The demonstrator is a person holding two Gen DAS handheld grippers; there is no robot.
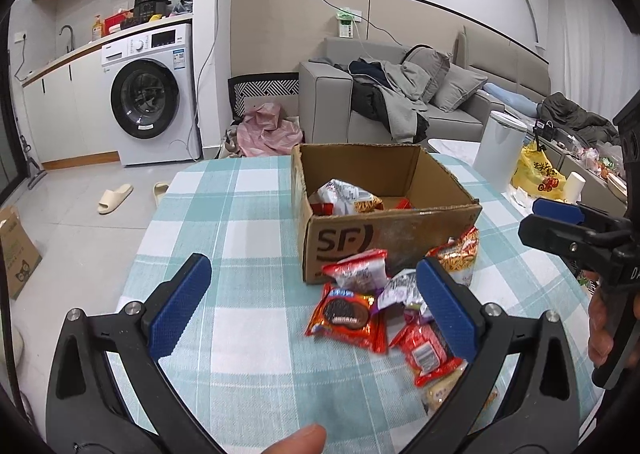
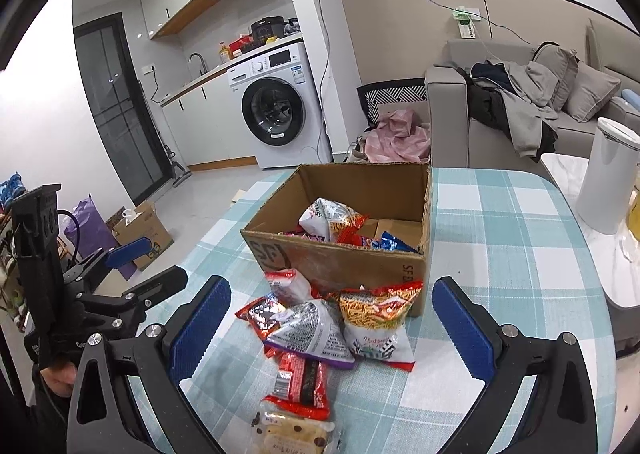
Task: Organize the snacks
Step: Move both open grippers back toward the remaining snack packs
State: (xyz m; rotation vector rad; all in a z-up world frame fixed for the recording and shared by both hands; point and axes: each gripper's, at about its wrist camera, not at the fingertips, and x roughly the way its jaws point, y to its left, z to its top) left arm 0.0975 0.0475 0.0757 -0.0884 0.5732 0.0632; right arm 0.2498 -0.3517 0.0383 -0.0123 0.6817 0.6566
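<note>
Left wrist view
- Left claw [image 1: 316,308]: I read the jaws as spread wide, holding nothing; bare cloth lies between the pads.
- Snacks: the red cookie pack [image 1: 347,316] lies just inside my right pad; the rest of the pile sits behind and under that pad.
- Box [image 1: 390,232]: ahead and right of the claw, open, touching the pile at its near wall. I count two packs showing inside from here.
- Right claw [image 1: 554,224]: far right, also open and empty.

Right wrist view
- Right claw [image 2: 332,328]: jaws wide, gripping nothing; the pile lies between the pads, untouched.
- Pile count: I make out six packs on the table [image 2: 500,238]: noodle bag [image 2: 378,320], silver bag [image 2: 310,332], red wafer pack [image 2: 302,382], biscuit pack [image 2: 294,434], and two smaller ones nearest the box.
- Box contents: at least three packs visible; more may be hidden.

Step in hand
- Judgement: picking the next pack. I would take the noodle bag, uppermost and nearest the box, close on its crimped edge, lift clear of the wall, then release inside.
- Risk: overlapping packs may drag along.
</note>
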